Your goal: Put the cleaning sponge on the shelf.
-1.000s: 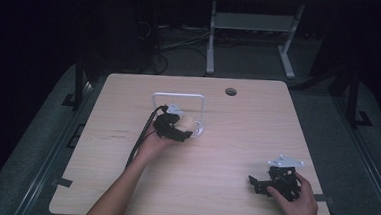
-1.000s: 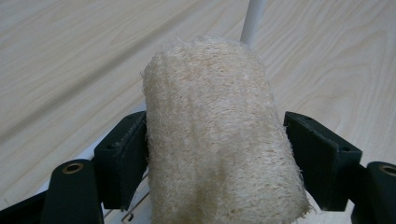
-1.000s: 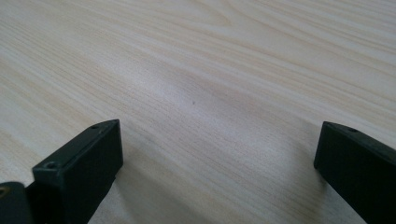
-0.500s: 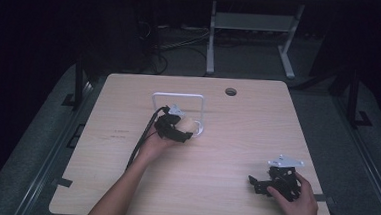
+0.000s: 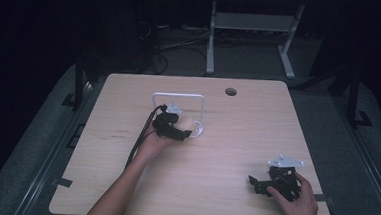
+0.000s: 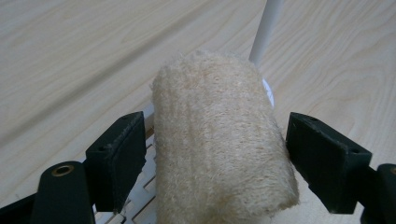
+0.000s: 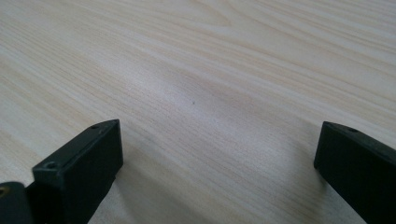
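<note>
A beige fuzzy roll (image 6: 219, 149) lies lengthwise between the jaws of my left gripper (image 6: 215, 123), which is shut on it, one jaw close on each side. In the high view my left gripper (image 5: 184, 133) holds the roll (image 5: 190, 123) at the foot of a white wire frame (image 5: 179, 95) standing mid-table. The frame's white rod (image 6: 264, 32) rises just behind the roll, and white slats (image 6: 140, 196) show beneath it. My right gripper (image 5: 255, 185) rests near the table's front right, held by a hand. Its jaws stand wide open over bare wood (image 7: 219, 135).
The light wooden table (image 5: 236, 140) has a round cable hole (image 5: 230, 92) near its far edge. A black cable (image 5: 139, 139) trails from my left gripper towards the front left. A white metal stand (image 5: 253, 26) is on the dark floor beyond the table.
</note>
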Action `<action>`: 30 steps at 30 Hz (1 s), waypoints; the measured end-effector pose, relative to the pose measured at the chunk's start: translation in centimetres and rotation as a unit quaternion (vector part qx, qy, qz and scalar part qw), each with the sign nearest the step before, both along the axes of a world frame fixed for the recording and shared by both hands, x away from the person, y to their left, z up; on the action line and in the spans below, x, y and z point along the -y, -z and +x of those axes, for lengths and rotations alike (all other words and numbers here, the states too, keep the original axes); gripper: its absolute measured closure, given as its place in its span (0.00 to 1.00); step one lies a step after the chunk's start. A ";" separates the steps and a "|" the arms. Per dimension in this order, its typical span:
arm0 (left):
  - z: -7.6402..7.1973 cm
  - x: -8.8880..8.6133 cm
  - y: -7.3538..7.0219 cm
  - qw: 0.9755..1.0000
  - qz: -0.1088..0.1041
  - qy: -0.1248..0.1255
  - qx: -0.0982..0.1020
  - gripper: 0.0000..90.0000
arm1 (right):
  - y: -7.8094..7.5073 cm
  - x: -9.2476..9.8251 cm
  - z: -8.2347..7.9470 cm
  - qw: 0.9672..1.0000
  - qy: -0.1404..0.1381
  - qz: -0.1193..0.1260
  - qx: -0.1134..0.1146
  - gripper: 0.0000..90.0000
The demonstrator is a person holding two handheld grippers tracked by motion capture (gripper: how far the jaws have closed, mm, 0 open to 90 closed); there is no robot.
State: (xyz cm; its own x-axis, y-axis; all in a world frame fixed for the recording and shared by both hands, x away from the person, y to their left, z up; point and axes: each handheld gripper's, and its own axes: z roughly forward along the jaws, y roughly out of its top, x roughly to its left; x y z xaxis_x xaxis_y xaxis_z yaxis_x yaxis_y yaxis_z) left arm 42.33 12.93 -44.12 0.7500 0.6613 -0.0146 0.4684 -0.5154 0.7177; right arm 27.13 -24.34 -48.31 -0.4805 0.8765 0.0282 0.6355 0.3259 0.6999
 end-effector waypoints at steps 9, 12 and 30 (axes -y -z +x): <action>-0.7 -0.6 -1.7 1.000 -0.015 -0.002 0.018 0.22 | 0.0 0.0 0.0 1.000 0.000 0.000 0.000 0.01; -1.1 -0.8 -2.3 1.000 -0.023 -0.002 0.017 0.23 | 0.0 0.0 0.0 1.000 0.000 0.000 0.000 0.01; -4.8 -0.4 -4.0 0.995 -0.072 0.073 -0.010 1.00 | 0.0 0.0 0.0 1.000 0.000 0.000 -0.001 0.01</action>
